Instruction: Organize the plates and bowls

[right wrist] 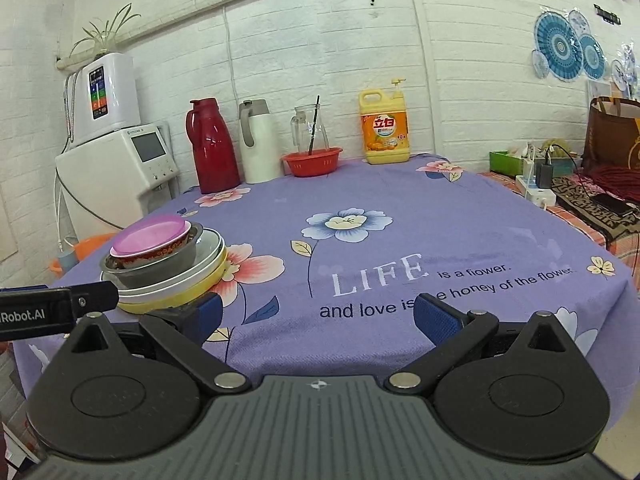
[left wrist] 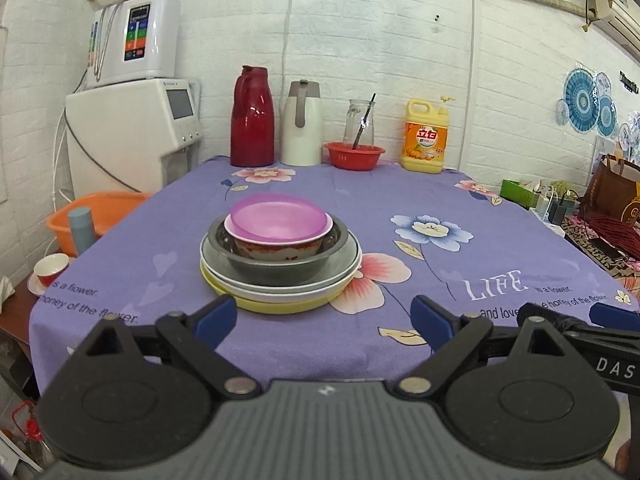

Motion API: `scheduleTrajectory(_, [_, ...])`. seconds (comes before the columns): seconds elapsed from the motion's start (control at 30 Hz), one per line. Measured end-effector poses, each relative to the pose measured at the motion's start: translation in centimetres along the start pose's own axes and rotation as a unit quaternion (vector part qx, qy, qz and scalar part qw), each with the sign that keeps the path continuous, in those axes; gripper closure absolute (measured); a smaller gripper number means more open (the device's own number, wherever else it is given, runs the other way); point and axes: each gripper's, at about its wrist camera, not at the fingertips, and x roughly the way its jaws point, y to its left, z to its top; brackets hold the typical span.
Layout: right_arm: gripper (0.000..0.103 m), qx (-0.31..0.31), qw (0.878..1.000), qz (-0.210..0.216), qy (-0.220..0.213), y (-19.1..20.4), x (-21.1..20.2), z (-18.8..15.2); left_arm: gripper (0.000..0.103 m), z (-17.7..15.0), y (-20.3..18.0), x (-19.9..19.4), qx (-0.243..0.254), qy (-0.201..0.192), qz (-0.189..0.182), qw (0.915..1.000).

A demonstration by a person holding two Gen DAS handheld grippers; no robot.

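The left gripper point(left wrist: 324, 320) stands wide open and holds nothing; the right gripper point(right wrist: 318, 314) too. Just ahead of the left one sits the stack of plates and bowls point(left wrist: 280, 252), its lower plates partly hidden by the bowls.

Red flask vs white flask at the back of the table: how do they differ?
The red flask is glossy dark red all over; the white flask has a white body with a grey lid and handle. The red flask stands taller, and further left in the left wrist view. Both stand upright, side by side against the wall, at the back edge of the purple tablecloth.
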Motion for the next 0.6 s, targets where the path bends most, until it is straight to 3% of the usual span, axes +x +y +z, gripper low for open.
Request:
scheduleTrajectory(0.37, [0.0, -0.008, 0.998, 0.034, -0.045, 1.9, -2.3, 1.8, 0.011, 0.5, -1.0, -0.7, 0.012, -0.009, -0.001, 0.9999])
scheduleTrajectory(0.47, [0.0, -0.015, 0.999, 0.023, -0.039, 1.6, -2.0, 1.3, 0.011, 0.5, -0.9, -1.0, 0.014, -0.017, 0.009, 0.9997])
scheduleTrajectory(0.6, [0.0, 0.01, 0.999, 0.039, -0.027, 0.3, -1.7, 0.7, 0.011, 0.7, -0.8, -1.2, 0.013, -0.018, 0.011, 0.9997])
